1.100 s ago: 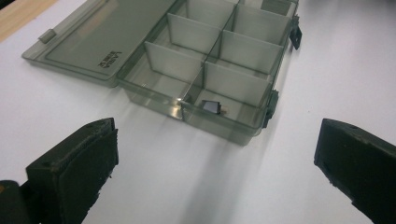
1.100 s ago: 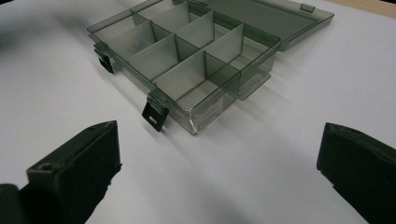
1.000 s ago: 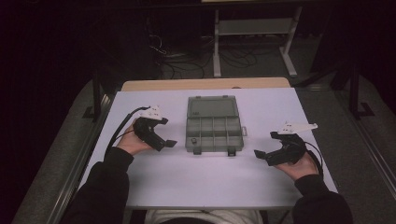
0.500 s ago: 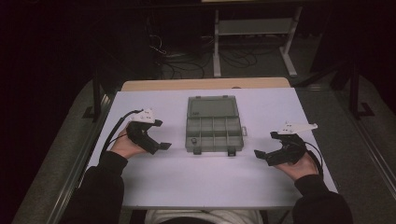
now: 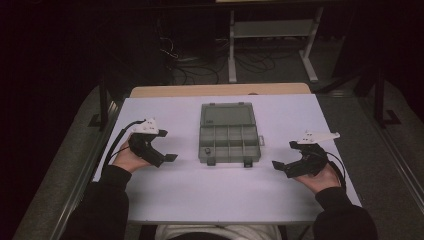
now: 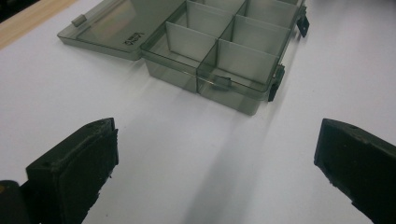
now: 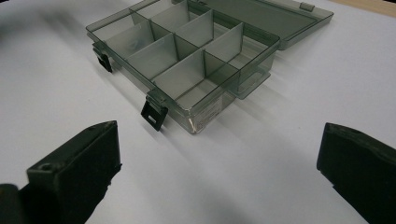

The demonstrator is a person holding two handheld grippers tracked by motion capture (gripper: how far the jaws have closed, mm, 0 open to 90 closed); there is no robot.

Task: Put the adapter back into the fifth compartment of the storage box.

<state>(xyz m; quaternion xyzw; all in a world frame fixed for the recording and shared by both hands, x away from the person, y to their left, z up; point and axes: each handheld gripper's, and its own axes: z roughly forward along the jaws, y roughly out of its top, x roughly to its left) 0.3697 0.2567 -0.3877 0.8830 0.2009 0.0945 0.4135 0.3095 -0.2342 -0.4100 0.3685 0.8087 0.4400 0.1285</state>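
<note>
The smoky compartment box (image 5: 229, 133) is laid open at the middle of the white table (image 5: 200, 195), lid folded flat behind, while left gripper (image 5: 165, 159) and right gripper (image 5: 281, 167) are rested alongside, jaws spread wide and empty, seemingly poised for approach.

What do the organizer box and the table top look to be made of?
Organizer box: looks like smoky grey see-through hard plastic, glossy; the dividers and the table show through its walls. Its latches are black and opaque, probably plastic. Table top: a smooth, matte white sheet, perhaps laminate; a wood-coloured edge shows behind.
</note>
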